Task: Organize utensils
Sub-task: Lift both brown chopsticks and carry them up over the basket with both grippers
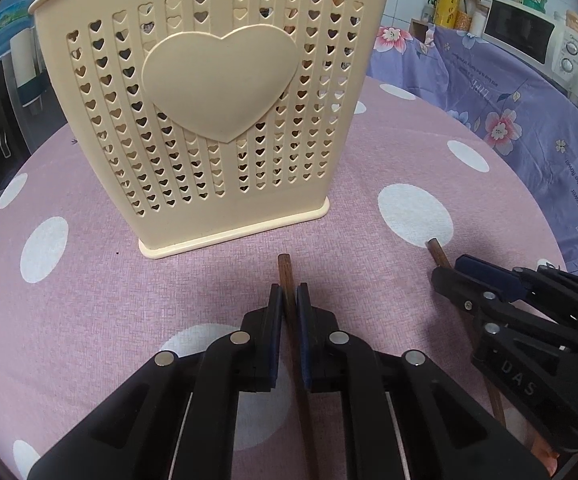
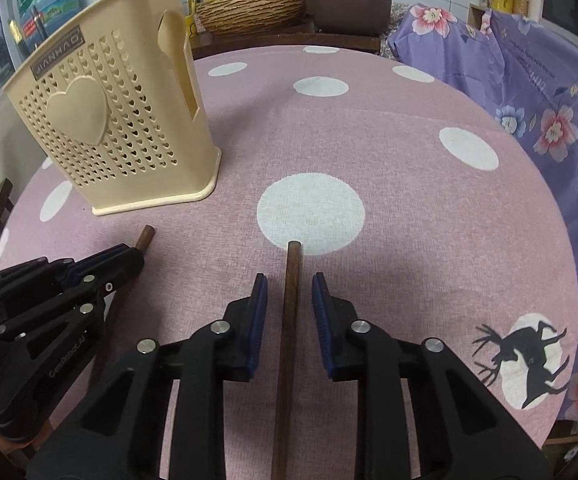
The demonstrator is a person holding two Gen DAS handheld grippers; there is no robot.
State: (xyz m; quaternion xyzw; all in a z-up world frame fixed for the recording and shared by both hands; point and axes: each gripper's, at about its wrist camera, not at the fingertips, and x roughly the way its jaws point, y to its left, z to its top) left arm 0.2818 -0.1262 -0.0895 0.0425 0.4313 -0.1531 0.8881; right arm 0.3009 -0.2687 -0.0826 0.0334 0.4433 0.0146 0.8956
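Left wrist view: left tongs [image 1: 289, 304] clamp one chopstick [image 1: 285, 270] at lower centre, tip aimed at the cream holder [image 1: 209, 80] above for loading. Right tongs [image 2: 289, 296] stand narrow, pads clear of a second chopstick [image 2: 292, 280] on the worktop [image 2: 409, 200], so not gripped.

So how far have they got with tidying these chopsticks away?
Done: some sticks seem to be standing in the cream holder already, poking above its rim. In hand: the left gripper is clamped on one wooden chopstick. The right gripper straddles a second chopstick with a gap beside each pad, so no grip. Left: lifting both off the pink tablecloth into the holder.
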